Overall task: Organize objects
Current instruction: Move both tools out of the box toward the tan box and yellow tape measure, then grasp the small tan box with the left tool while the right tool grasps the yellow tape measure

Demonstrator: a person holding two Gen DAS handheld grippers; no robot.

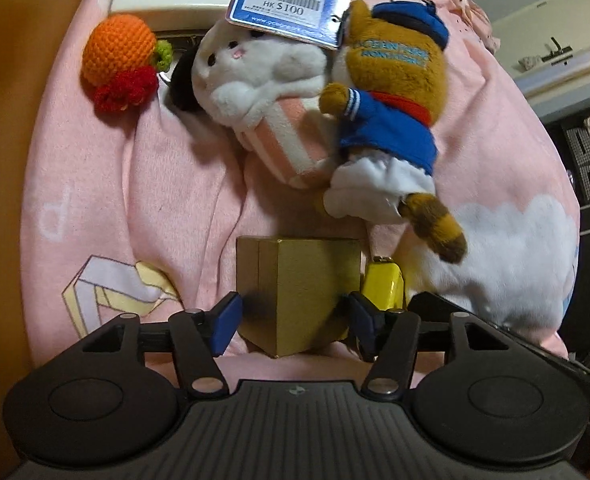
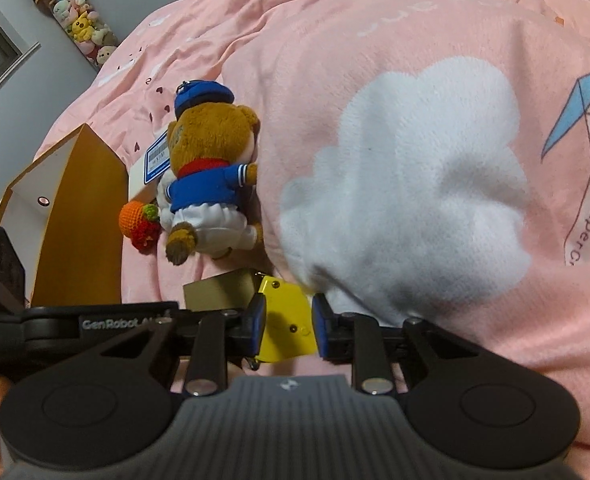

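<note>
Left tool: blue pads flank a matte gold cardboard box, lower centre of frame; contact uncertain. Right tool: pads pressed against a glossy yellow hard case, just beside the box. Both rest on a fuzzy pink blanket. Plush bear crowds upper frame; orange board bounds the left.

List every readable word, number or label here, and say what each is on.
"HK $100": price tag on the plush bear.
"GenRobot": left gripper body.
"PaperC", cut off: pink blanket.
Bear's head embroidery, tag's barcode digits and web address: too blurred.
</note>
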